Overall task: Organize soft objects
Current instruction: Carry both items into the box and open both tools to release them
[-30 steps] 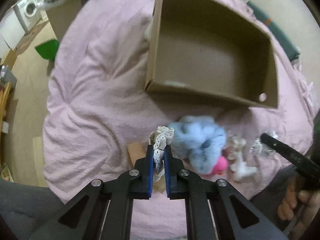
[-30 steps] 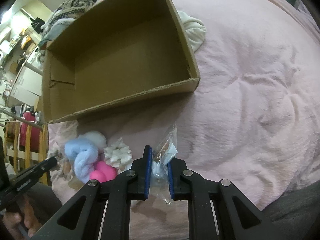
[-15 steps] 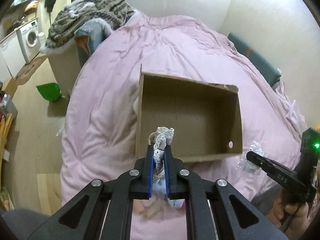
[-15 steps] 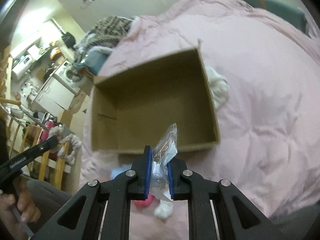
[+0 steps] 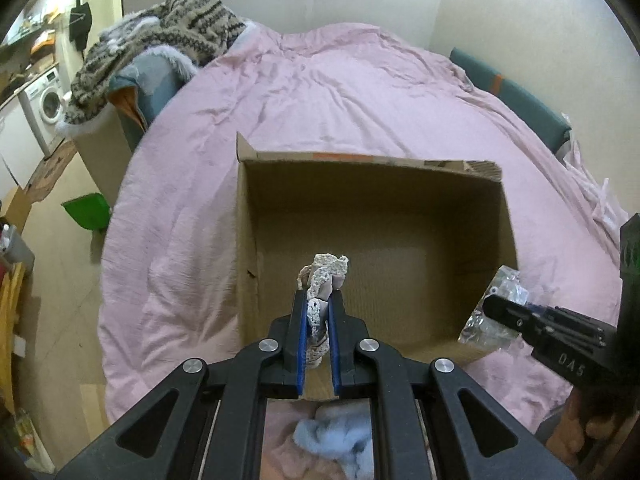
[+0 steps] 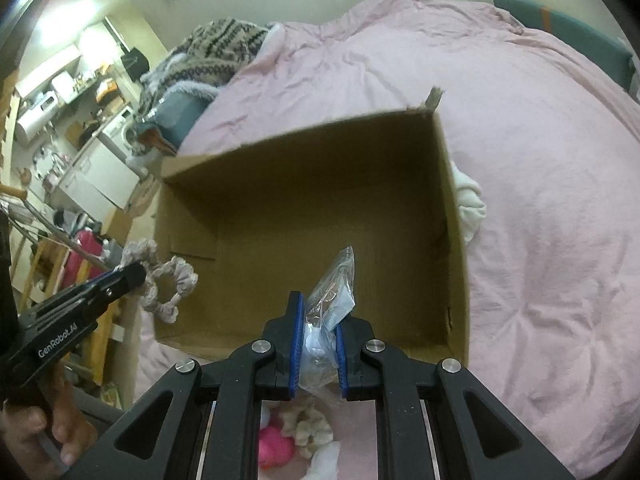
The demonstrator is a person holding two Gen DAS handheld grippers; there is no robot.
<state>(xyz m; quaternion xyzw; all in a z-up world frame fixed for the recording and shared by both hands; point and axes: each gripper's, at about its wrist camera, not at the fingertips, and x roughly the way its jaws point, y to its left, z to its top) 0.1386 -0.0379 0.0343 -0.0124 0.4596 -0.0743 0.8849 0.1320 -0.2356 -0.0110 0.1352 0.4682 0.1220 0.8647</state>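
Holding a lace scrunchie (image 5: 325, 276) in the left claw (image 5: 318, 320) and a plastic bag (image 6: 330, 300) in the right claw (image 6: 318, 330) — both pinched tight above the cardboard box (image 5: 372, 248) — lower first, then let go.

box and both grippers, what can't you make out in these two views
- Bag contents: right wrist view, crinkled plastic and the right gripper hide them.
- Scrunchie lower part: left wrist view, pinched inside the left gripper.
- Box near floor: both views, the grippers cover it.
- Pile below: both views, gripper frames cut it off; blurred.
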